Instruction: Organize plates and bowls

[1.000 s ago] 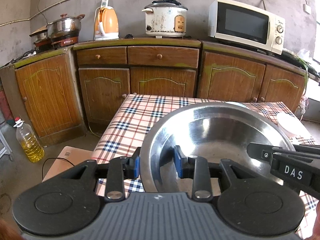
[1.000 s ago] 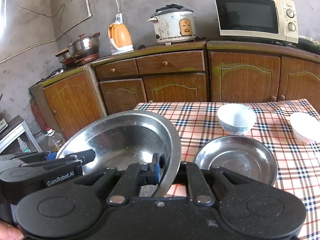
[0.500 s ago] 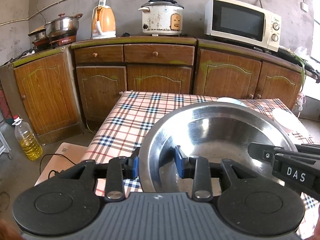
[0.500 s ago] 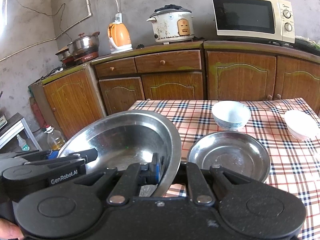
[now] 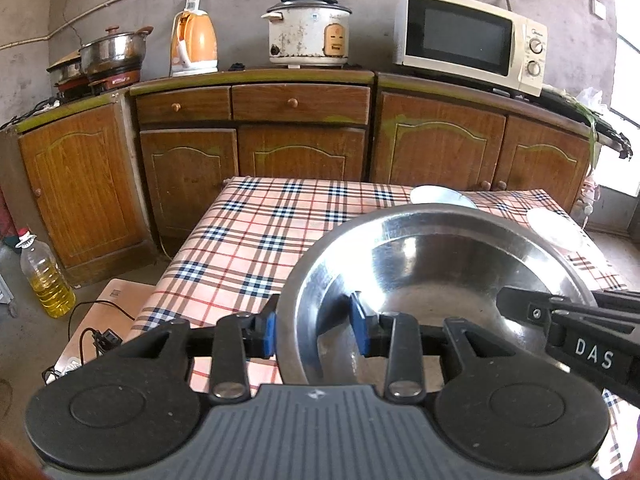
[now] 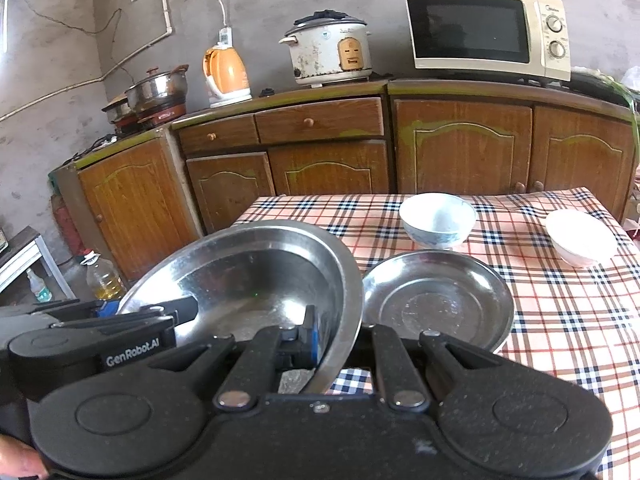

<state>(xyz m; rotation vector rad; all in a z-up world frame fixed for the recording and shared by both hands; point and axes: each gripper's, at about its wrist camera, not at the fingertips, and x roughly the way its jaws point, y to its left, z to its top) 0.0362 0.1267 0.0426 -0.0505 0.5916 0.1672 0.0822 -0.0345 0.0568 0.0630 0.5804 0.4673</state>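
The large steel basin (image 5: pixel 440 264), carried nearer the small steel plate (image 6: pixel 438 304) at right, hangs over the table's near-left, right gripper (image 6: pixel 340 344) clamped on its rim, left gripper (image 5: pixel 316 330) loosely straddling it.

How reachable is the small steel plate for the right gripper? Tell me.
Probably not yet: the right gripper is shut on the rim of the big bowl, so its jaws are taken. The plate lies bare on the table just beyond.

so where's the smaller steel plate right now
In the right wrist view the smaller steel plate lies flat on the checked tablecloth, just right of the large steel basin held over the table edge, with the blue-patterned bowl directly behind it.
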